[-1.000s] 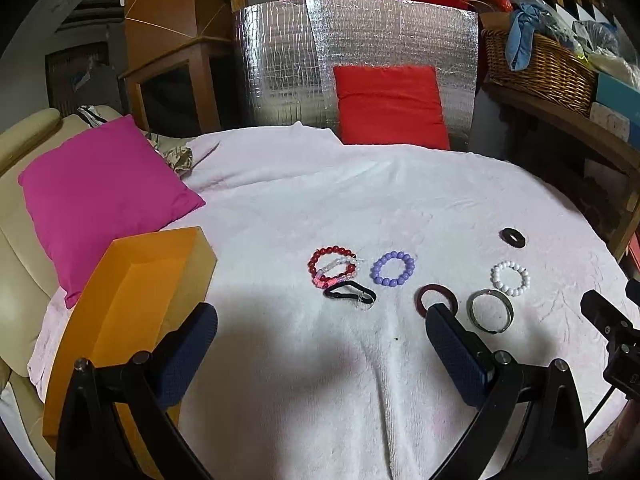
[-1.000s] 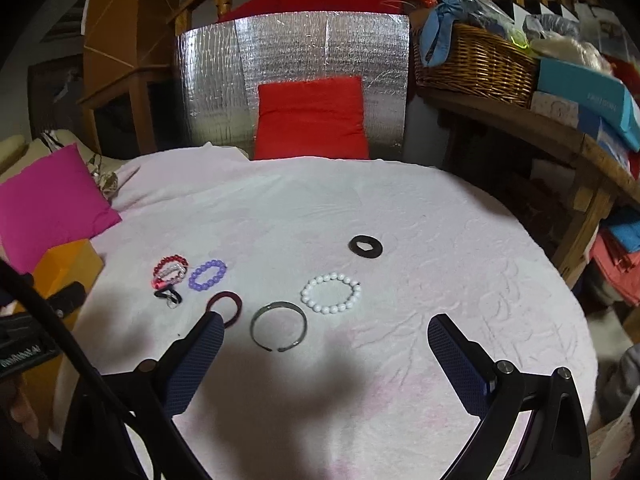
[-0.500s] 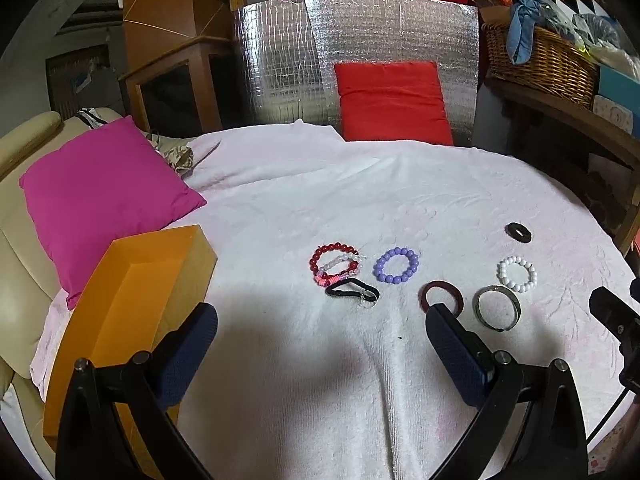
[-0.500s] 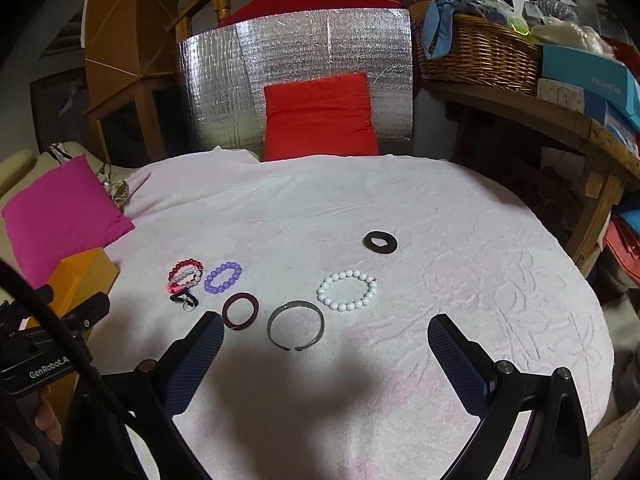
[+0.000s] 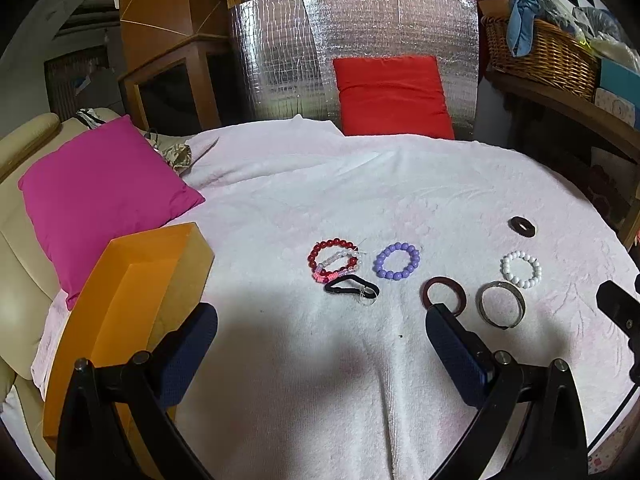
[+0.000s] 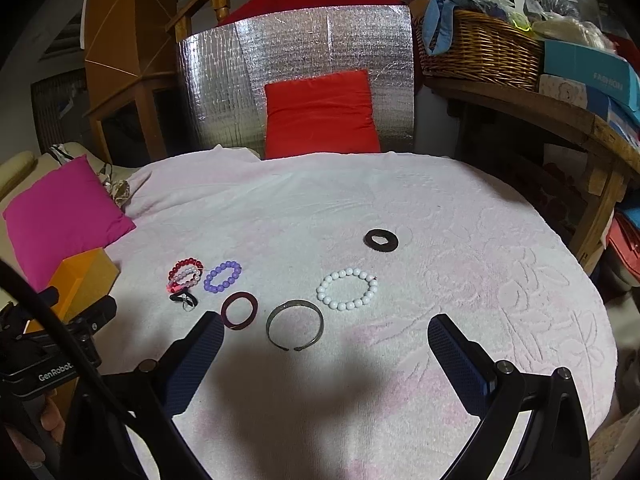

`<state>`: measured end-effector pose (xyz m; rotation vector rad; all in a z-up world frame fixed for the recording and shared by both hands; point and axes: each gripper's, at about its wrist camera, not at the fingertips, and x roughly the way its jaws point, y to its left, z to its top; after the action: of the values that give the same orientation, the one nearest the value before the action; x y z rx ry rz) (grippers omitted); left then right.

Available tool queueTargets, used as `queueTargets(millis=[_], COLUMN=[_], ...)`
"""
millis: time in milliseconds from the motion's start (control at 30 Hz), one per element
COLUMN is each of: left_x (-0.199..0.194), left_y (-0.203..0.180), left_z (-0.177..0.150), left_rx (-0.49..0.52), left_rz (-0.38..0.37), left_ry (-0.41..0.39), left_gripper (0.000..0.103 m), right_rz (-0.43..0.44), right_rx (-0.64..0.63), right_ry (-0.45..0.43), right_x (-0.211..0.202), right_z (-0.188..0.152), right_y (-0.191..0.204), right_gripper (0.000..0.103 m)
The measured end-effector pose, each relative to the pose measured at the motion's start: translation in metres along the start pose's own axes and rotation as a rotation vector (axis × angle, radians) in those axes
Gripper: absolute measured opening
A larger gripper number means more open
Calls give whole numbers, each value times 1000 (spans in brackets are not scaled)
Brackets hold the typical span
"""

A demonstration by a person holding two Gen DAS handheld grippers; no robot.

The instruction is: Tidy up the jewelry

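A white towel (image 5: 400, 200) covers the tabletop. At its left edge sits an orange box (image 5: 120, 308), open, just beside the left hand-held gripper (image 5: 320, 344), with a pink pillow (image 5: 100, 196) behind it. Both hand-held grippers hover above the towel, fingers spread wide, holding nothing. The right hand-held gripper (image 6: 324, 352) frames the metal bangle (image 6: 295, 325), which lies just ahead, between its fingers. The maroon ring (image 6: 239, 310) lies just beyond its left fingertip; from the left wrist view that ring (image 5: 443, 295) sits just past the left gripper's right fingertip. The white bead bracelet (image 6: 347, 289) lies near the bangle, to its right and farther off. The purple bead bracelet (image 5: 397, 260) and the red bead bracelet (image 5: 334, 260), overlapped by pale beads, lie ahead of the left gripper, centred between its fingers. A black clip (image 5: 352, 286) touches the red cluster's near side. The black disc (image 6: 381, 239) lies farthest, well apart.
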<state>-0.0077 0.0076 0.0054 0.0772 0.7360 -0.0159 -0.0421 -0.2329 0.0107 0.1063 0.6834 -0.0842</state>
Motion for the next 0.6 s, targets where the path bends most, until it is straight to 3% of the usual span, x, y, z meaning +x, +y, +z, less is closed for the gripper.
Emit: queueTargets(millis=[400, 600], left_x=[41, 67], left_y=[6, 9], left_z=[-7, -4], left_rx=[9, 29], left_rz=[69, 104], left_ry=[36, 69], left_gripper=[103, 103], right_rz=[11, 16], right_rx=[83, 175], right_ry=[49, 164], right_x=[30, 72], right_z=[18, 22], right_y=[-30, -53], right_gripper=[103, 103])
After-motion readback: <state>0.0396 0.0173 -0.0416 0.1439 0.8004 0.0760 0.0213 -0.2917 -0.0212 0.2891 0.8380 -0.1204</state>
